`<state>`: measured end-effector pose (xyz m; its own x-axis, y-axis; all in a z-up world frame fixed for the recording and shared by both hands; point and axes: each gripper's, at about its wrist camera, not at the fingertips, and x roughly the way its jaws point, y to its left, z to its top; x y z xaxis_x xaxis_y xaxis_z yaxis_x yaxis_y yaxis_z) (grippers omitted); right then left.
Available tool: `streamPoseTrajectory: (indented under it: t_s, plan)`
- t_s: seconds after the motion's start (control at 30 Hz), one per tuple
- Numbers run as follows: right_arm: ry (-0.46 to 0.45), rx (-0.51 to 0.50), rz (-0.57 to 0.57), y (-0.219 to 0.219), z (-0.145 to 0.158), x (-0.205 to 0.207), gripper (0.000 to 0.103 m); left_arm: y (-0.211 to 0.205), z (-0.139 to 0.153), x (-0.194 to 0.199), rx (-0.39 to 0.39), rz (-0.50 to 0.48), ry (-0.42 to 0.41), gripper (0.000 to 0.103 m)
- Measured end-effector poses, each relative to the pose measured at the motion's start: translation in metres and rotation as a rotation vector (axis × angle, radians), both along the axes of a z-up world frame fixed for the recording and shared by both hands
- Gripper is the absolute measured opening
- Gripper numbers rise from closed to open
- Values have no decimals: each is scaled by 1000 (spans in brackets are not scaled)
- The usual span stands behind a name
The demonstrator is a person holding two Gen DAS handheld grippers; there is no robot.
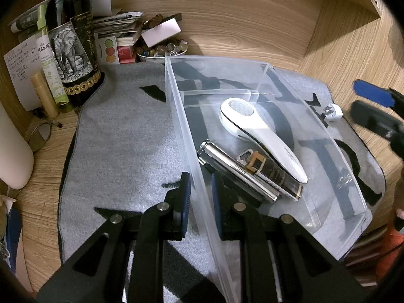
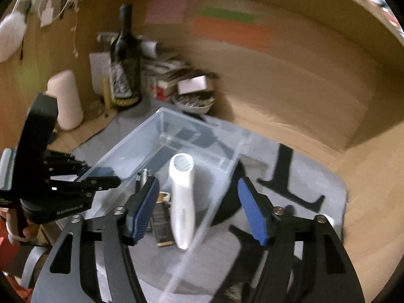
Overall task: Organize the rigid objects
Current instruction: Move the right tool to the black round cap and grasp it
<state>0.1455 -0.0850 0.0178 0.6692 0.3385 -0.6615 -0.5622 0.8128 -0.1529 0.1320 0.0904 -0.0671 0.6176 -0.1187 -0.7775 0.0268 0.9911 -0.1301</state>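
Bin's mostly loaded, one straggler left on the mat

Left tongs (image 1: 200, 202) are pinching the near wall of the clear bin (image 1: 176, 106), which sits mid-counter on the gray mat (image 1: 121, 136). Inside already: the white handheld device (image 1: 262, 131), silver tube (image 1: 240, 174) and a dark strap piece (image 1: 275, 176). Right tongs (image 2: 199, 208) hang spread and empty over the bin. The white plug (image 1: 333, 112) just outside near the right edge looks like what's left.

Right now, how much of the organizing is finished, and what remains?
Done: the white handheld device, silver tube and dark strap lie inside the clear bin. In hand: the left gripper straddles the bin's wall, steadying it; the right gripper is open and empty. Left: the white plug sits on the grey mat outside.
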Motion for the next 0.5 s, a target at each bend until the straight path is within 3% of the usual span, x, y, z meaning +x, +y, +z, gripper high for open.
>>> streamPoseTrajectory:
  t_s: [0.27,0.5]
  plan:
    - [-13,-14,-124,-50,-7,-11,69,-1,0,0,0,0,-1,16]
    - [91,-29,-198,-82,-44,-10,69,0,0,0,-1,1,0,16]
